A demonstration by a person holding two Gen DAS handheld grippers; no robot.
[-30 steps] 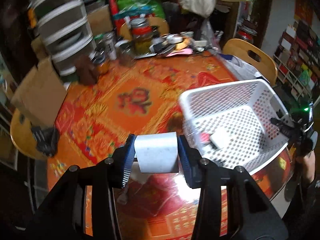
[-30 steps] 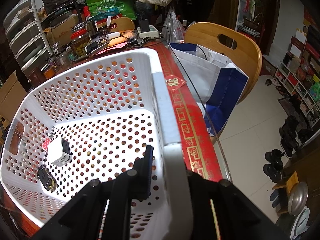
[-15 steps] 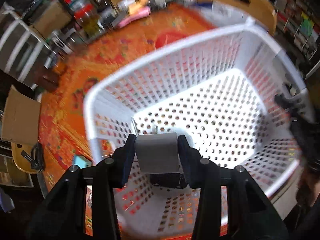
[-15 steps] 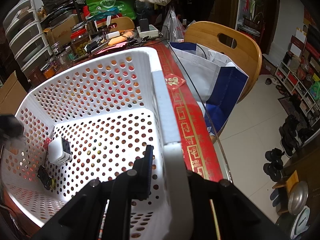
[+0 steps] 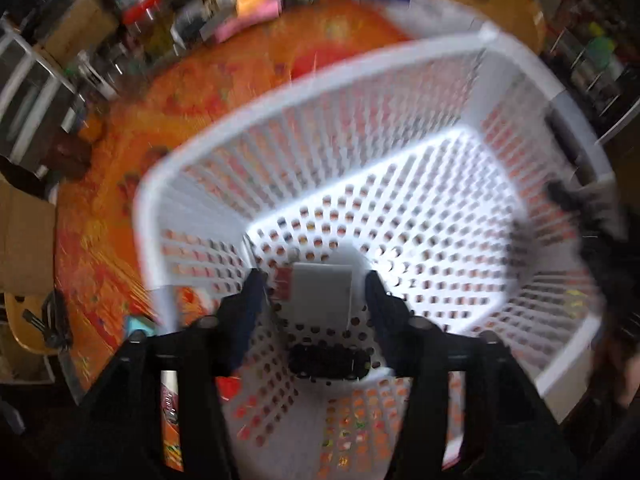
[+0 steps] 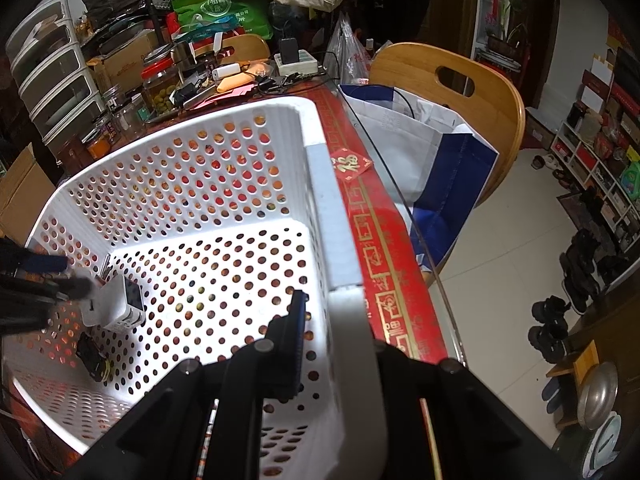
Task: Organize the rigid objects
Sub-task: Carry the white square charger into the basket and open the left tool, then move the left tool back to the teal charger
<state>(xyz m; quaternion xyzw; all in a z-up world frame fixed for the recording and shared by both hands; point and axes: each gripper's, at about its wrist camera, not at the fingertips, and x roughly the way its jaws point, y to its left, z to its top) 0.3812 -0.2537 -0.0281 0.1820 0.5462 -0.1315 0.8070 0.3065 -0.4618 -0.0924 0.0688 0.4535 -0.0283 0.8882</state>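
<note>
Left wrist view. Left gripper (image 5: 318, 300) — jaws spread wide, with a clear gap on each side of the white block (image 5: 322, 294) that lies between them. The fingers do not touch the block, so nothing is held. The block sits in the white perforated basket (image 5: 280, 96), at the near corner of its floor. A small red tag (image 5: 283, 285) shows just to the left of the block, and a small black object (image 5: 330, 361) lies on the basket floor nearer the camera. The basket stands on a table with an orange-red patterned cloth (image 5: 192, 92); jars and clutter at its far edge are blurred. The whole frame is smeared, so fine detail cannot be told.

Right wrist view. Right gripper (image 6: 332, 344) — jaws closed down on the near rim of the basket (image 6: 324, 200), one blue-padded finger (image 6: 294, 344) inside the wall and the other outside it, gripping the plastic edge. Basket contents, far-left corner: the white block (image 6: 114, 300) resting on the floor, and the black object (image 6: 91, 354) beside it toward the camera. The dark fingers of the left gripper (image 6: 60, 276) enter from the left edge just beside the block, blurred. Surroundings: a red and gold table border (image 6: 372, 236) under glass, a white and blue bag (image 6: 432, 148), and a wooden chair (image 6: 452, 80).
</note>
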